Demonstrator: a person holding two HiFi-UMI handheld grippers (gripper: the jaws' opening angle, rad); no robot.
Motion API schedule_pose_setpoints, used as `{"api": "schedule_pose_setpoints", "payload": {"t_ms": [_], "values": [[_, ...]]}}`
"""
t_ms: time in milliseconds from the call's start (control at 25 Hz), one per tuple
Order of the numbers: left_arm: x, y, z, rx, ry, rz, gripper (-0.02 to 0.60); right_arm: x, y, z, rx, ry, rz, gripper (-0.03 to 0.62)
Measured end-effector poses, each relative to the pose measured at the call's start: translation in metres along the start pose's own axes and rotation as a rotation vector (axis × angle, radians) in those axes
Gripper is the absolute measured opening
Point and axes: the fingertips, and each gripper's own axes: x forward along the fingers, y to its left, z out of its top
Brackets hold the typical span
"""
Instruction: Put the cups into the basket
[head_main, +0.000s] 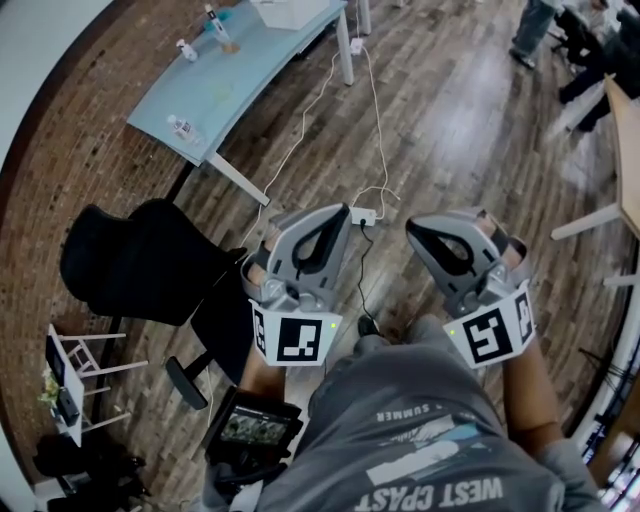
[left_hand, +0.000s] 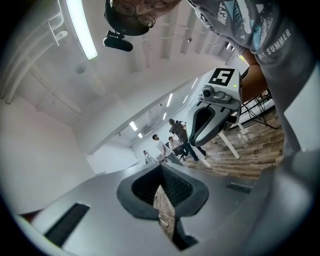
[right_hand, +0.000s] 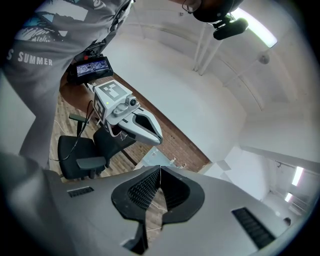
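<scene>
You hold both grippers out in front of your chest, side by side with a clear gap between them. The left gripper (left_hand: 161, 167) has its jaws closed tip to tip and holds nothing; only floor shows through the slot behind the tips. The right gripper (right_hand: 159, 170) is the same, jaws together and empty. No view shows where the cups or the basket are.

Beyond both sets of jaws lies open wooden floor (head_main: 450, 120). A white power strip (head_main: 362, 214) lies on it just past the left jaws. A black office chair (head_main: 140, 260) stands left of the left jaws, close by.

Farther ahead and to the left, a pale blue bench (head_main: 230, 90) sits along a brick wall (head_main: 60, 160), with a bottle (head_main: 183, 127) near its edge. Far ahead and right of the right jaws, people (head_main: 560, 40) stand. The edge of a tan table (head_main: 625, 150) lies to the right of those jaws.
</scene>
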Motion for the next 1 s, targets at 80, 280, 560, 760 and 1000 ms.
{"api": "schedule_pose_setpoints", "payload": {"t_ms": [80, 280, 560, 760, 1000], "values": [[0.004, 0.006, -0.003, -0.005, -0.003, 0.001, -0.002, 0.006, -0.004, -0.001, -0.001, -0.001, 0.006, 0.014], [0.027, 0.014, -0.02, -0.019, 0.014, 0.0, -0.002, 0.026, -0.021, -0.015, 0.006, -0.006, 0.024, 0.014], [0.072, 0.025, -0.033, -0.02, 0.055, 0.014, -0.002, 0.051, -0.056, -0.043, 0.014, -0.046, 0.057, 0.014], [0.106, 0.037, -0.035, -0.022, 0.08, 0.057, -0.002, 0.062, -0.081, -0.061, 0.004, -0.098, 0.089, 0.014], [0.121, 0.047, -0.045, -0.007, 0.125, 0.083, -0.002, 0.08, -0.093, -0.073, 0.0, -0.137, 0.126, 0.014]]}}
